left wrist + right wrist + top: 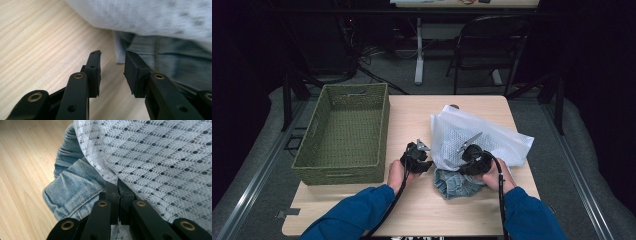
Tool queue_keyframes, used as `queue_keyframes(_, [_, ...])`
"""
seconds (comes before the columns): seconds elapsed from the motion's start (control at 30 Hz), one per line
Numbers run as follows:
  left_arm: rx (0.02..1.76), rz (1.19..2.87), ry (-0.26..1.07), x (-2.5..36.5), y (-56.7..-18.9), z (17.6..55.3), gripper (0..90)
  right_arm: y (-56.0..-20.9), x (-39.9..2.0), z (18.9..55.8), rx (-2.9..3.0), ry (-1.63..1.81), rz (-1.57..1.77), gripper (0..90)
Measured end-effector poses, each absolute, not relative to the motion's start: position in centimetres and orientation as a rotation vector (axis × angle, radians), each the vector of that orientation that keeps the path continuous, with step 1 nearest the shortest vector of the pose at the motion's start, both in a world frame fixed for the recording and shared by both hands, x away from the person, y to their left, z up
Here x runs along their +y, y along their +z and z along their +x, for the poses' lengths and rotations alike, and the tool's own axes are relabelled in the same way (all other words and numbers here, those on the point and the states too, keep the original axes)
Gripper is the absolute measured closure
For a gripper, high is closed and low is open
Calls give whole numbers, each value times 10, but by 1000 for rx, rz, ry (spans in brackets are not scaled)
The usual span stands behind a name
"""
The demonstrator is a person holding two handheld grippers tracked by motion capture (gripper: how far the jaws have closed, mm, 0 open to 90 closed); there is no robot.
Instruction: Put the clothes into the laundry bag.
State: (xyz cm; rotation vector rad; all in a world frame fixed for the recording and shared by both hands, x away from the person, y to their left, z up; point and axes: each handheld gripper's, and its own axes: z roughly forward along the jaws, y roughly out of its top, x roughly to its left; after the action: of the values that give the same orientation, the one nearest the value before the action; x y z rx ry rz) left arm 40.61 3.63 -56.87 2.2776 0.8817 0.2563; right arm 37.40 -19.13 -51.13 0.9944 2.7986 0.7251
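A white mesh bag point(492, 137) lies on the right half of the wooden table point(412, 115). A blue denim garment point(457, 184) sticks out from under its near edge. My right gripper point(117, 185) is shut on the edge of the mesh bag point(162, 157), just above the denim garment point(72, 187). My left gripper point(113, 56) stands open low over the table, with nothing between its pads. Its jaws point at the corner of the denim garment point(162, 57) under the mesh bag point(150, 17). In the high view the left gripper point(428, 161) is left of the bag and the right gripper point(464, 161) is at its near edge.
A green woven basket point(342, 175) stands empty on the left side of the table. Bare wood lies between it and the bag. A black chair point(492, 45) and a desk leg point(419, 50) stand on the floor beyond the table's far edge.
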Motion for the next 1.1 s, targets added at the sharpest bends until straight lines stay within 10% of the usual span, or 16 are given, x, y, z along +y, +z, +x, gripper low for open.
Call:
queue_keyframes(0.2, [812, 2268, 177, 29, -576, 414, 496, -512, -190, 376, 2791, 732, 987, 894])
queue_keyframes(0.53, [752, 2317, 261, 5, -575, 411, 883, -518, -188, 381, 2814, 719, 993, 894])
queue_keyframes(1.1, [764, 2369, 245, 57, -557, 365, 897, -506, -184, 373, 2764, 765, 925, 890])
